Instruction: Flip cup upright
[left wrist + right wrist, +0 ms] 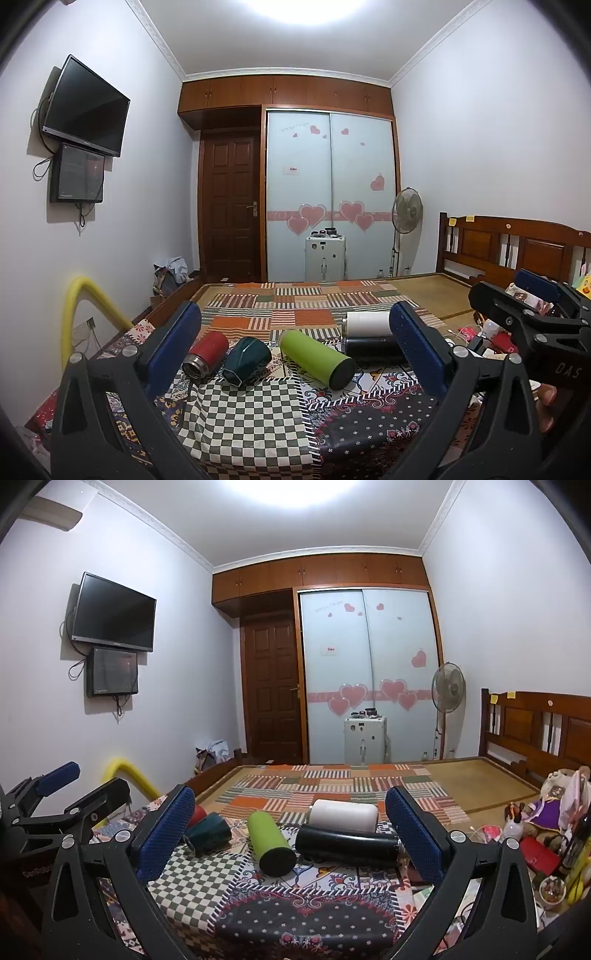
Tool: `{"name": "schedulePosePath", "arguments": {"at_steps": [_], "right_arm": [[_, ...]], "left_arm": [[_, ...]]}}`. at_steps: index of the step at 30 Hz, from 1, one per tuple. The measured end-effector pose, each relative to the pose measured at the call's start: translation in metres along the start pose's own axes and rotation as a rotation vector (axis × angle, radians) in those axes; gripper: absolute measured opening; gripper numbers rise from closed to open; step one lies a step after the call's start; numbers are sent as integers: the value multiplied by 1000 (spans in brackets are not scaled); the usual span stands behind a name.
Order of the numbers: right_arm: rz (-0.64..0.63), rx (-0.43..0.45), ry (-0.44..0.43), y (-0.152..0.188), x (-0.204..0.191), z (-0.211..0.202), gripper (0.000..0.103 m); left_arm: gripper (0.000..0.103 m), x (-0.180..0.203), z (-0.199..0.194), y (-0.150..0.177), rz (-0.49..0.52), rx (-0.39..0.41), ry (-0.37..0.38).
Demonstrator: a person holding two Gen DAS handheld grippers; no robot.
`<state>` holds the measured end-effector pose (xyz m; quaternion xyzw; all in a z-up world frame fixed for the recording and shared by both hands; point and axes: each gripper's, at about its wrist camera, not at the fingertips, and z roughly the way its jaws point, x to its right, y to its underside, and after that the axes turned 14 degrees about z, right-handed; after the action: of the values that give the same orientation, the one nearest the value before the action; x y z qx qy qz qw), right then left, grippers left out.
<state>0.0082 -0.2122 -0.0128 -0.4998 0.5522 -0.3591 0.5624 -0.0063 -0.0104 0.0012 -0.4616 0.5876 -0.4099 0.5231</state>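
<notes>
Several cups lie on their sides in a row on a patchwork cloth [255,424]: a red flask [207,352], a dark green cup [246,361], a lime green bottle [316,357], a black flask [371,347] and a white cup [367,322] behind it. My left gripper [295,350] is open and empty, short of the row. My right gripper [290,834] is open and empty, also short of the row, facing the lime bottle [271,843], black flask [347,843], white cup [343,815] and green cup [208,832]. The red flask [199,812] is mostly hidden behind a finger.
The cloth covers a table at the foot of a bed with a wooden headboard [517,247]. Clutter of small items [539,842] lies at the right. A yellow foam tube [88,306] stands at the left. A fan [406,214] and white case [325,258] stand by the wardrobe.
</notes>
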Motion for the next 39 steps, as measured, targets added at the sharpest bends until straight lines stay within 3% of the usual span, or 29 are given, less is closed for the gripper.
{"name": "schedulePosePath", "arguments": {"at_steps": [39], "right_arm": [[-1, -6, 2, 3, -2, 3, 103]], "left_arm": [[103, -4, 3, 3, -25, -1, 4]]}}
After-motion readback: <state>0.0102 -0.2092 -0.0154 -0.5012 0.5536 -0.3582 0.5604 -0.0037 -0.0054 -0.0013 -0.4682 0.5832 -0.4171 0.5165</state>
